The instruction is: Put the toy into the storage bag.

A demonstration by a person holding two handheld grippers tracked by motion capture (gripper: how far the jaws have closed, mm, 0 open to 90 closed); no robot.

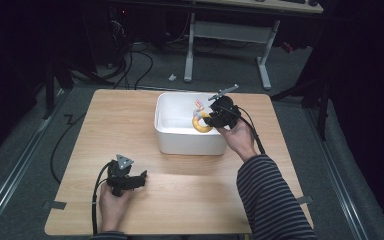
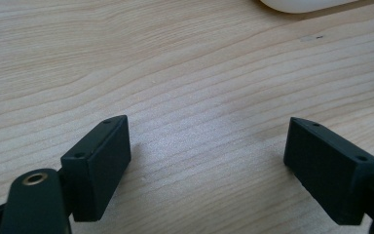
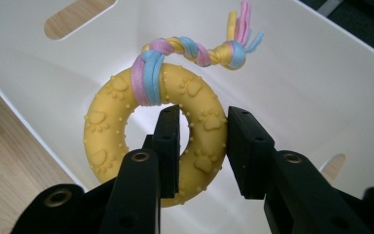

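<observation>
A yellow rubber ring toy with paw prints and a pink, blue and yellow braided rope hangs inside the white bin. My right gripper is shut on the ring's right side, one jaw through its hole. In the high view that ring toy sits over the white bin with the right gripper on it. My left gripper rests low over the wooden table near the front left; its jaws stand wide apart with bare wood between them.
The bin has cut-out handles in its walls. A corner of the bin lies ahead of the left gripper. Cables trail off the table's left edge. A desk frame stands on the floor beyond the table.
</observation>
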